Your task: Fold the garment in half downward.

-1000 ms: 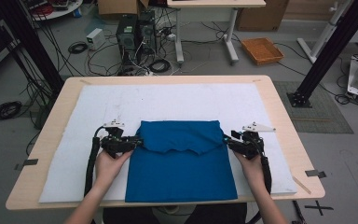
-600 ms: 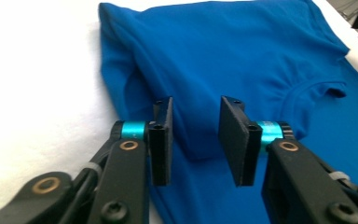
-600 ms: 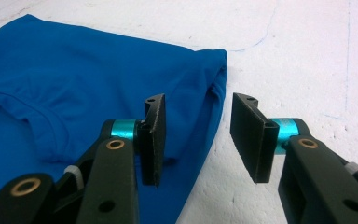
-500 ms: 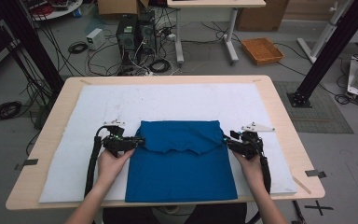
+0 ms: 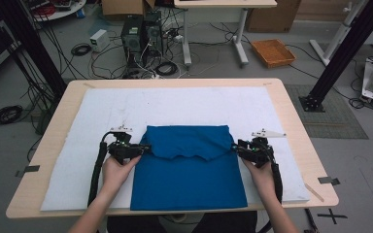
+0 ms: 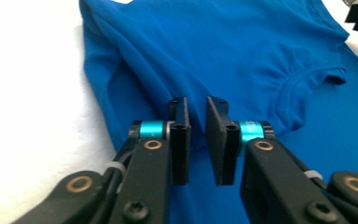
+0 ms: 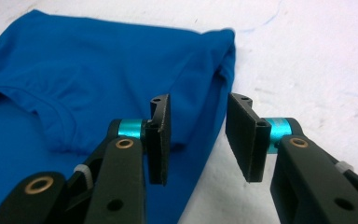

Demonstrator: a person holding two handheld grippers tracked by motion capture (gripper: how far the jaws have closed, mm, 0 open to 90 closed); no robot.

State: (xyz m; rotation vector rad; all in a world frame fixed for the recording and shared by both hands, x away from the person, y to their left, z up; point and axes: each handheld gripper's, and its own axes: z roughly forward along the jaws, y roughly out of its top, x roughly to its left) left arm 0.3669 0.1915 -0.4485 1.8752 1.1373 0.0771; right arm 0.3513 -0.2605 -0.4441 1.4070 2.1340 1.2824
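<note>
- High view: fixed overhead on the person's side, faces forward and down, far enough to take in the whole table (image 5: 291, 104).
- Both gripper views: low, close, facing inward; all 3 share the blue shirt (image 5: 189, 167).

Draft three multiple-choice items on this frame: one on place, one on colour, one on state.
1. Where does the left claw sit?
A. at the shirt's left edge
B. on bare wood
C. beyond the table

2. What colour is the shirt?
A. red
B. blue
C. grey

3. How does the shirt lie?
A. in a heap
B. hanging off the right claw
C. flat, its top part folded down over the body

Key: 1 A, the high view shows it at that edge; 2 B, blue in all views; 3 C, the collar faces the person on the white mat.
</note>
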